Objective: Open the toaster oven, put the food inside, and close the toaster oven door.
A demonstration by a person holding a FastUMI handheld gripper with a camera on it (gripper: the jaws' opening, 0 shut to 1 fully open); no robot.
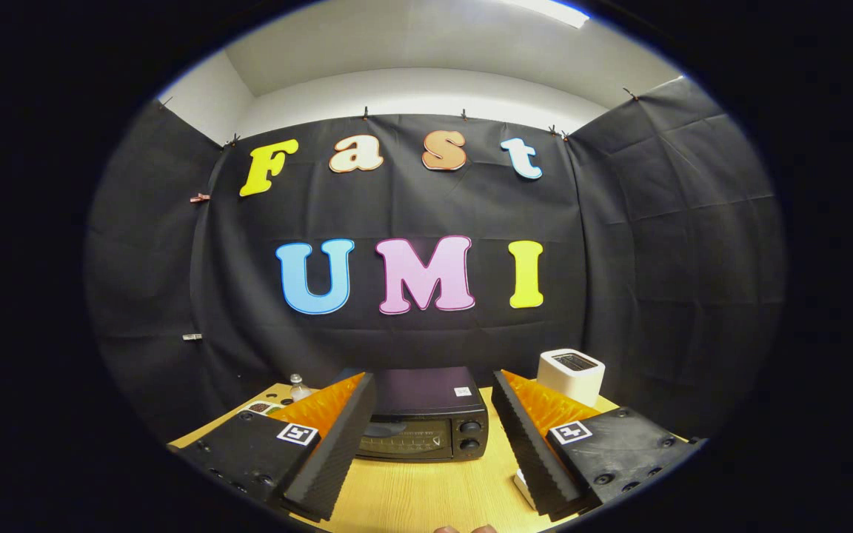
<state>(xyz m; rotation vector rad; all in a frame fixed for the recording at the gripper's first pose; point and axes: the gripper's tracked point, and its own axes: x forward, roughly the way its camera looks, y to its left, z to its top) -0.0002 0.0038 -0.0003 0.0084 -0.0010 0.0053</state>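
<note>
Presently, nothing done: black toaster oven (423,426) sits on the wooden table (426,496), door closed, beyond the gripper (434,448), whose fingers stand wide apart and empty. White toaster (571,376) behind, right. Food not identifiable. Opening, loading and closing all remain.

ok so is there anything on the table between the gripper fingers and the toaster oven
No. In the gripper view, only bare wooden table lies between the open gripper and the closed toaster oven just ahead. A white toaster stands off to the right, beyond the fingers.
</note>
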